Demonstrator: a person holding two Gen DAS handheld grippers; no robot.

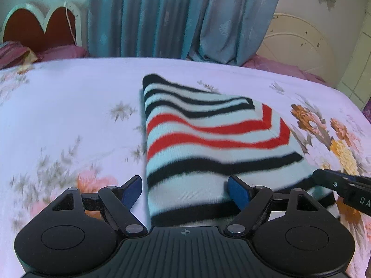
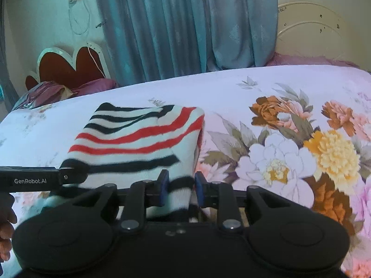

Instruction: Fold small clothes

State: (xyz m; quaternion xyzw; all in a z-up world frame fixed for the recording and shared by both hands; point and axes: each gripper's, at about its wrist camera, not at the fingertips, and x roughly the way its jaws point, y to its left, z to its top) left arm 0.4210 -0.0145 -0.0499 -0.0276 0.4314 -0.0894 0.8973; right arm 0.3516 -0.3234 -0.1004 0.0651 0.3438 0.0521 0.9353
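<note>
On floral bedsheet (image 1: 69, 106): blurred striped garment (image 1: 197, 125); left hand-held gripper (image 1: 185, 191) spread; right hand-held gripper (image 2: 179, 188) pinching hem.

Knitted striped garment (image 1: 208, 139); smooth printed cotton bedsheet (image 1: 69, 106).

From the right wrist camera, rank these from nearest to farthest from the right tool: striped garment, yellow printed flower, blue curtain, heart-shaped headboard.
1. Striped garment: its near edge sits between the pads of the right tool.
2. Yellow printed flower: on the bedsheet, to the right.
3. Blue curtain and heart-shaped headboard: both beyond the bed, headboard at left; too close to call.
</note>
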